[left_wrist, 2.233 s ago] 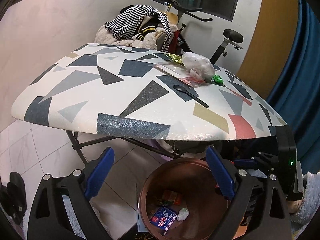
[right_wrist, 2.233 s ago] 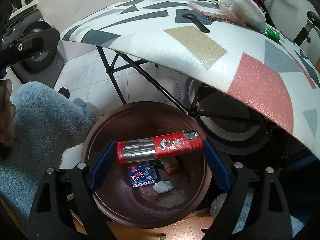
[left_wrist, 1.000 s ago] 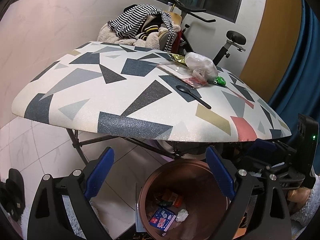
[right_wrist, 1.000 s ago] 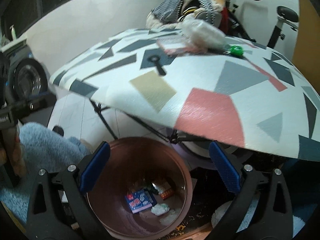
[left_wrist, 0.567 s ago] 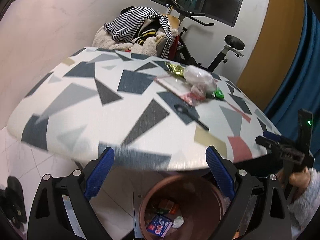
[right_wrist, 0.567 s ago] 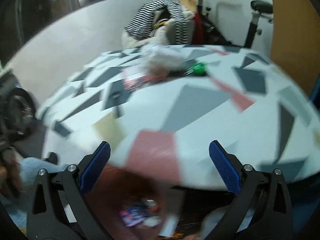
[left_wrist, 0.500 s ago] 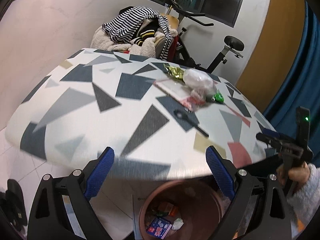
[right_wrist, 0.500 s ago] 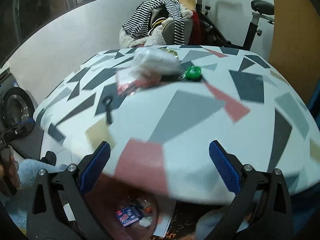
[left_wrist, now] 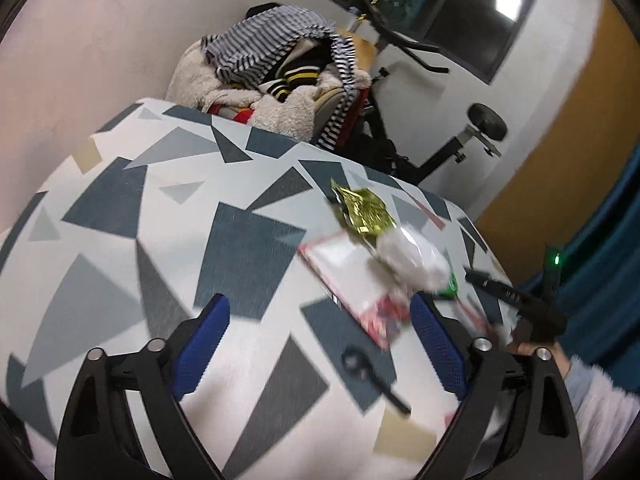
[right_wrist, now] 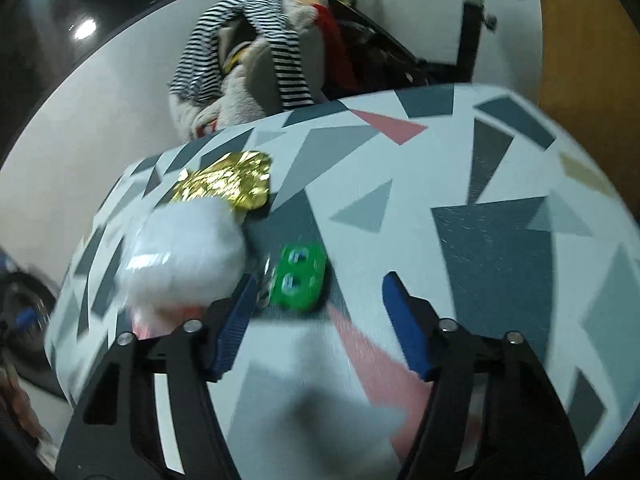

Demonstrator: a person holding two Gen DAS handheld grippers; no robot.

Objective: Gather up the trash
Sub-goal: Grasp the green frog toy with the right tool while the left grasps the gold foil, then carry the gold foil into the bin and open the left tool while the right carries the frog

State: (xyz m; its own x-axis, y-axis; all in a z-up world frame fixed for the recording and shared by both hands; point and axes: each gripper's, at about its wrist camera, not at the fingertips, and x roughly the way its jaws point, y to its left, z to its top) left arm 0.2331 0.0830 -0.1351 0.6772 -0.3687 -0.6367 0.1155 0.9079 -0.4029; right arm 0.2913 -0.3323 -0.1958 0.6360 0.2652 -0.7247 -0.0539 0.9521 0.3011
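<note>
Now that the lighter has dropped into the bin, both grippers have swung up over the table (left_wrist: 120,208) — right gripper (right_wrist: 316,312) narrowing, empty, just short of the green packet (right_wrist: 298,278); left gripper (left_wrist: 320,340) spread, empty.

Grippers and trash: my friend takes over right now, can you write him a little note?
Left gripper: open, empty, above the patterned table.
Right gripper: empty, jaws have just been closing, nothing between them, nearest the green item.
On the table: gold wrapper, white plastic bag, red-edged packet, black spoon.
Done: neither gripper holds any trash now.
Left: pick up those five things; the bin is not in view now.
</note>
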